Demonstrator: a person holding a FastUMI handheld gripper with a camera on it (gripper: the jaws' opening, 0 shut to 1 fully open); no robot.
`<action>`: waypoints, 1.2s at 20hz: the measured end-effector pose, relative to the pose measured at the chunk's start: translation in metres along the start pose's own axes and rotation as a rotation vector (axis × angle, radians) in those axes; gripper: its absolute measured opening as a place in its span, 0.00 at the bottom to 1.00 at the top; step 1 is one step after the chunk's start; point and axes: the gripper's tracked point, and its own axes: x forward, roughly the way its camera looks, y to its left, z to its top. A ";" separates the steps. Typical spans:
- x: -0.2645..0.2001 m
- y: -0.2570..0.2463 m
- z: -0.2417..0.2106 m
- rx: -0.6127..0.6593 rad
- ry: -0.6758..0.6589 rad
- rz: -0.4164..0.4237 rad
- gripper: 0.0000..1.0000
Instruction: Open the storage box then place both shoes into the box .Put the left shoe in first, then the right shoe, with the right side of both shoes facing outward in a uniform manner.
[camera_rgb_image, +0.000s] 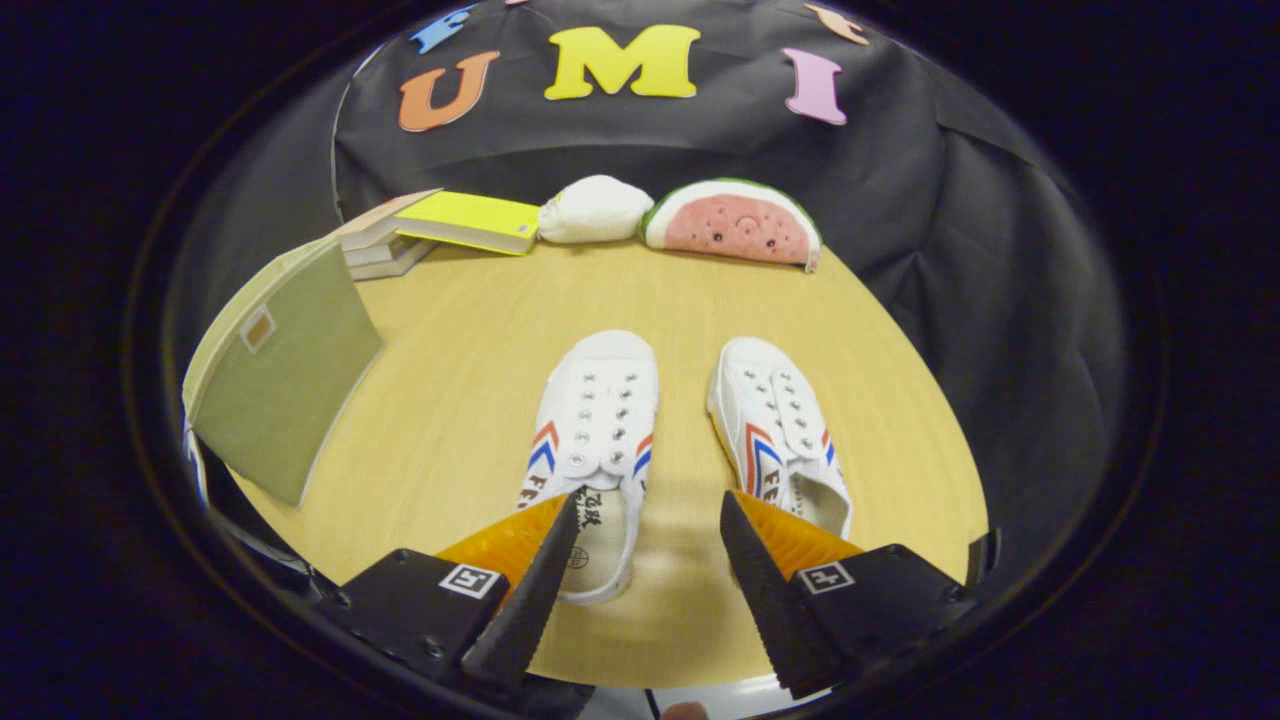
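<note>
Two white canvas shoes with red and blue stripes stand side by side on the wooden table, toes pointing away from me. The left shoe (597, 440) lies just ahead of my left finger, which overlaps its heel opening. The right shoe (778, 440) sits just beyond my right finger. My gripper (650, 508) hovers above the shoes' heels, open, with nothing between its orange-and-black fingers (520, 560). The olive-green storage box (285, 385) stands to the left of the shoes with its lid down.
A stack of books (440, 230) with a yellow cover on top lies at the table's far left. A white plush (595, 210) and a watermelon plush (735, 225) rest along the far edge. The table's curved edge (940, 400) runs close to the right shoe.
</note>
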 end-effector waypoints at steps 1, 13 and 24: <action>0.008 -0.001 -0.002 0.013 0.008 0.015 0.92; 0.040 0.020 0.010 0.089 0.047 0.257 0.35; 0.008 0.049 0.027 0.350 0.096 0.325 0.06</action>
